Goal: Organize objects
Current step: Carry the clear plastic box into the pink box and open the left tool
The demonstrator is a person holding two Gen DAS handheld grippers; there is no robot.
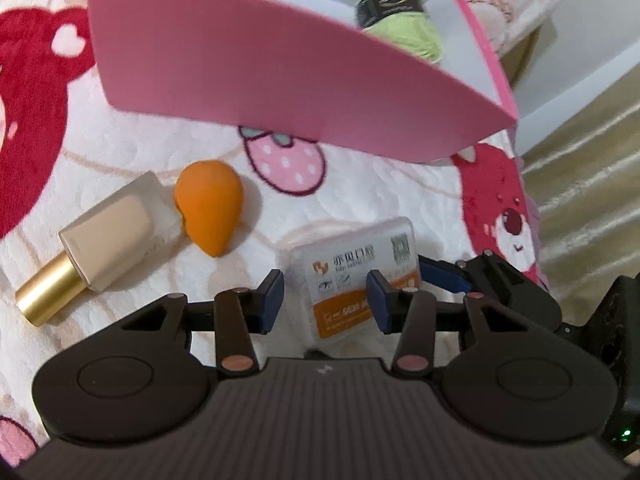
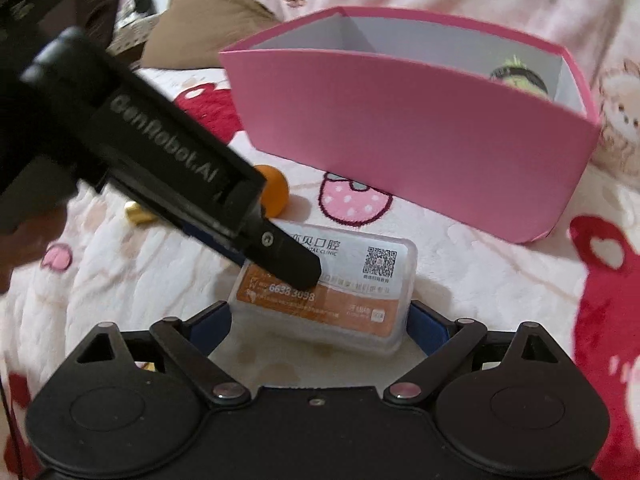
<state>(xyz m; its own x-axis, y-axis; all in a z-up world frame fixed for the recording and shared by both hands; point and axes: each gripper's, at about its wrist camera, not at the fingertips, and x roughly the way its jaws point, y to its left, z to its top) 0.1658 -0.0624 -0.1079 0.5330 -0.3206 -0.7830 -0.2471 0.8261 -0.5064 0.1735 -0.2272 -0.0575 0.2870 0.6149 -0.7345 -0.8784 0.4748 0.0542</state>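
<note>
Left gripper (image 1: pixel 326 300): jaws spread apart, angled downward, fingertips low. Right gripper (image 2: pixel 320 324): jaws spread wide, held low. The 2 grippers converge, left crossing ahead of right.

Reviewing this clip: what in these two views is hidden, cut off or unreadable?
- Yarn skein: lower part hidden by the pink box wall, both views.
- Foundation bottle: right wrist view shows only its gold cap; the left gripper covers the rest.
- Dental floss case: small print blurred.
</note>
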